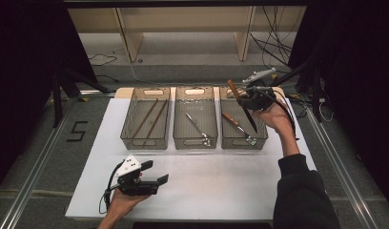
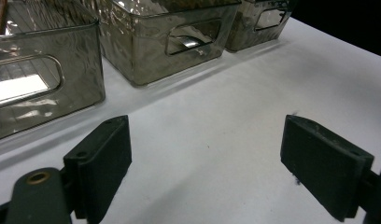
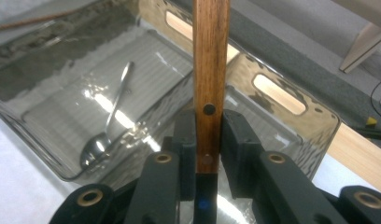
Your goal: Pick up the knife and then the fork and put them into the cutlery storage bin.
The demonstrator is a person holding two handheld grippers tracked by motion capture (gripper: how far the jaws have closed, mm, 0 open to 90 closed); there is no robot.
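My right gripper (image 1: 252, 98) is above the far end of the right clear bin (image 1: 244, 147), shut on a knife (image 1: 249, 117). The knife's wooden handle points up and away and its dark blade slants down over the bin. In the right gripper view the handle (image 3: 210, 70) is clamped between both pads of that gripper (image 3: 208, 140). My left gripper (image 1: 157, 172) rests in a hand near the table's front left. It is open with nothing between its jaws, and only bare white table lies ahead of it (image 2: 212, 163).
Three clear bins stand in a row. The left bin (image 1: 123, 130) holds brown chopsticks (image 1: 152, 117). The middle bin (image 1: 195, 146) holds a metal spoon (image 1: 198, 126) (image 3: 107, 130). In the right bin lies a wooden-handled utensil (image 1: 236, 126). The table's front half (image 1: 221, 181) is bare white.
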